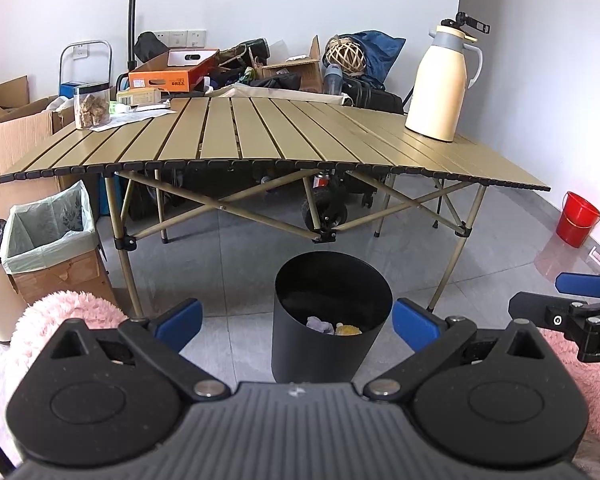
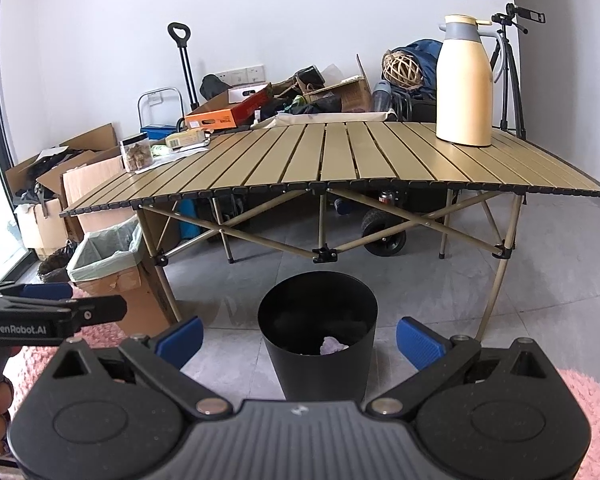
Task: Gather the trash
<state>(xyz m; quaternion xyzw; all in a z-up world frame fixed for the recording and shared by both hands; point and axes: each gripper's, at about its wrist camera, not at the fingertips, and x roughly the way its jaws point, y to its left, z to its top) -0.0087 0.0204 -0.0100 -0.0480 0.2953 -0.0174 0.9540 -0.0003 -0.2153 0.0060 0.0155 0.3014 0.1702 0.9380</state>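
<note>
Both grippers hang side by side above the floor, and both are empty: the left gripper (image 1: 297, 320) has its blue pads spread wide with nothing between them, and the right gripper (image 2: 299, 338) is spread just as wide, holding nothing. Straight ahead of each, framed between the fingers, stands the black bin (image 1: 333, 316) on the grey floor tiles, just in front of the folding table (image 1: 260, 136). Down inside it lies the trash (image 1: 334, 326), a pale lilac crumple beside something yellow, resting at the bottom. That stuff looks light and soft, likely to squash under the pads, so a gentle pinch on a raised fold should do; any more like it would call for the same light touch. The left view shows both pieces, lilac and yellow; the right view catches only the lilac scrap, the bin's near wall hiding the rest. The tabletop's middle looks bare, with a cream thermos jug (image 1: 440, 84) at one end and a clear jar (image 1: 91, 106) with papers at the other.
</note>
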